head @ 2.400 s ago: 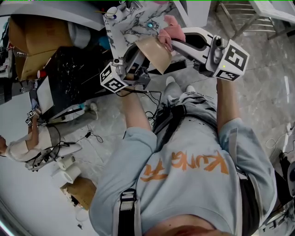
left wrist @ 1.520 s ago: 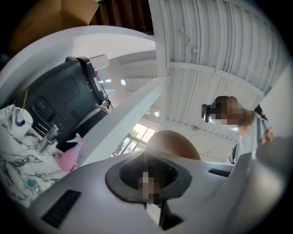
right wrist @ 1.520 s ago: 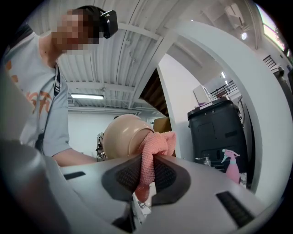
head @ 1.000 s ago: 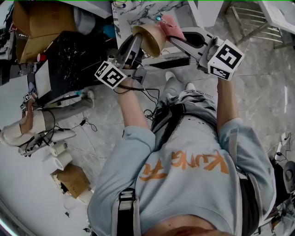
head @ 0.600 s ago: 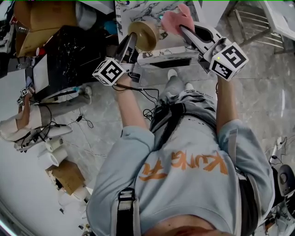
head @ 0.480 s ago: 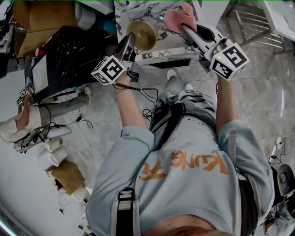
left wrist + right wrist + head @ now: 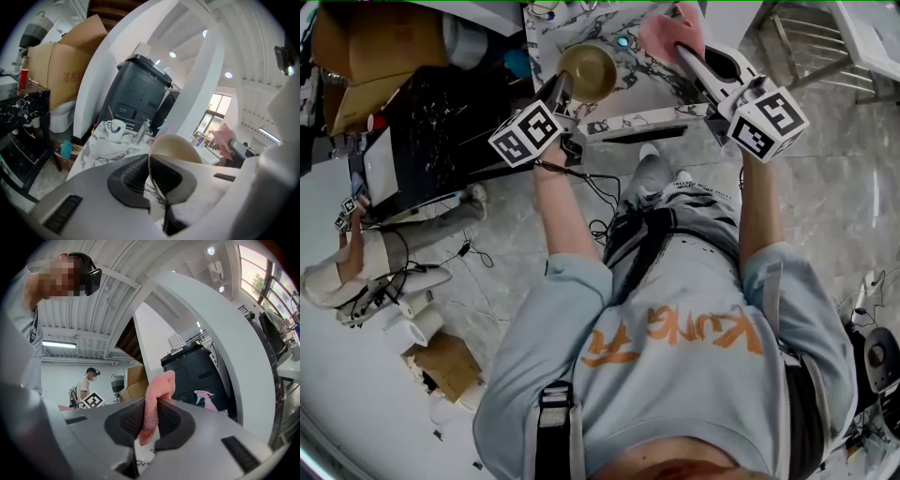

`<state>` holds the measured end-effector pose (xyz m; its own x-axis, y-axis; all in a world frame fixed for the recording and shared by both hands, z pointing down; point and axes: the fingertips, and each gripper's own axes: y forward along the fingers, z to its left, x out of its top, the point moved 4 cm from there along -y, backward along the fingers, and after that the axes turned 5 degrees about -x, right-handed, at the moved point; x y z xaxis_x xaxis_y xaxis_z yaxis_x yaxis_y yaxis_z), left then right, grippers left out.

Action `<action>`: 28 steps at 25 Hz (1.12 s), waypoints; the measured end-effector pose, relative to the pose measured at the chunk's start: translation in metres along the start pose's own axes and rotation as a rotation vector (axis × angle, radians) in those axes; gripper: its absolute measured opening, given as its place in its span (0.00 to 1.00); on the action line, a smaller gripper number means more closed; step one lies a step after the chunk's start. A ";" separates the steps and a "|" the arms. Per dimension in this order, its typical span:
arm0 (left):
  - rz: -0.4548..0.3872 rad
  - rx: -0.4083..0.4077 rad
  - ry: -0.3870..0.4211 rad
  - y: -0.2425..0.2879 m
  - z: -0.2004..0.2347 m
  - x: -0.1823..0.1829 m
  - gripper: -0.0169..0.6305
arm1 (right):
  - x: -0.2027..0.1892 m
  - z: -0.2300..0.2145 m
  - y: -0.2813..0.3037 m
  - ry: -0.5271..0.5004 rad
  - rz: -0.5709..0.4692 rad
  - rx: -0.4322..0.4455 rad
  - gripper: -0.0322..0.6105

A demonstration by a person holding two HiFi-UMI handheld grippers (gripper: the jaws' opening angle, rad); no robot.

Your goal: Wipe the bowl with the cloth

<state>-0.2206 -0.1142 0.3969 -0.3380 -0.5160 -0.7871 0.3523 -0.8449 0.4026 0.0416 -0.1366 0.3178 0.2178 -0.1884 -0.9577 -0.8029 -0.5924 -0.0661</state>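
Note:
A tan bowl (image 7: 589, 71) hangs over the marble table (image 7: 649, 64) with its hollow facing up in the head view. My left gripper (image 7: 564, 89) is shut on its near rim. In the left gripper view the thin rim of the bowl (image 7: 176, 147) is pinched between the dark pads of the left gripper (image 7: 157, 182). A pink cloth (image 7: 671, 28) is off to the bowl's right, apart from it, with my right gripper (image 7: 686, 49) shut on it. The right gripper view has the cloth (image 7: 158, 394) standing up out of the right gripper (image 7: 148, 423).
On the marble table stand a white mug (image 7: 114, 127) and a small teal-lit item (image 7: 623, 41). A black cabinet (image 7: 441, 122) and cardboard boxes (image 7: 370, 52) lie to the left. Another person (image 7: 342, 272) sits at the far left. A pink spray bottle (image 7: 206, 399) is behind the cloth.
The cloth has come out of the bowl and moved up and right. The bowl has been carried further over the table and turned with its hollow up. Both grips have held.

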 end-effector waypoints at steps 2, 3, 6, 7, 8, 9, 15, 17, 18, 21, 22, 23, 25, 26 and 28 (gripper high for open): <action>0.021 0.005 0.002 0.009 0.006 0.003 0.08 | -0.001 -0.007 0.007 0.009 0.004 -0.018 0.13; 0.030 0.003 0.004 0.015 0.009 0.004 0.08 | -0.002 -0.010 0.011 0.013 0.007 -0.026 0.13; 0.069 0.013 0.019 0.033 0.020 0.009 0.08 | -0.007 -0.020 0.025 0.026 0.015 -0.044 0.13; 0.090 0.022 0.023 0.038 0.025 0.009 0.08 | -0.009 -0.024 0.029 0.033 0.019 -0.052 0.13; 0.116 0.031 0.025 0.044 0.029 0.008 0.08 | -0.011 -0.027 0.032 0.041 0.024 -0.062 0.13; 0.147 0.041 0.027 0.049 0.033 0.005 0.08 | -0.014 -0.030 0.036 0.050 0.032 -0.072 0.13; 0.312 0.085 0.041 0.083 0.060 -0.010 0.08 | -0.030 -0.046 0.064 0.079 0.090 -0.114 0.13; 0.341 0.072 0.024 0.097 0.067 -0.016 0.08 | -0.035 -0.051 0.072 0.074 0.114 -0.126 0.13; 0.357 0.069 0.015 0.102 0.070 -0.019 0.08 | -0.038 -0.053 0.076 0.079 0.126 -0.136 0.13; 0.419 0.064 -0.010 0.116 0.084 -0.034 0.08 | -0.054 -0.058 0.081 0.100 0.167 -0.171 0.13; 0.435 0.061 -0.015 0.123 0.088 -0.037 0.08 | -0.057 -0.061 0.084 0.099 0.179 -0.180 0.13; 0.450 0.058 -0.020 0.130 0.092 -0.040 0.08 | -0.060 -0.065 0.086 0.096 0.189 -0.189 0.13; 0.486 0.053 -0.037 0.142 0.099 -0.050 0.08 | -0.064 -0.069 0.088 0.091 0.209 -0.206 0.13; 0.506 0.053 -0.053 0.146 0.102 -0.057 0.08 | -0.066 -0.071 0.088 0.088 0.221 -0.215 0.13; 0.544 0.061 -0.091 0.152 0.110 -0.070 0.08 | -0.069 -0.075 0.087 0.080 0.246 -0.237 0.13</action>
<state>-0.2398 -0.2227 0.5646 -0.1960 -0.8882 -0.4157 0.4471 -0.4582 0.7682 -0.0018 -0.2341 0.3990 0.0842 -0.4029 -0.9114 -0.6878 -0.6853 0.2394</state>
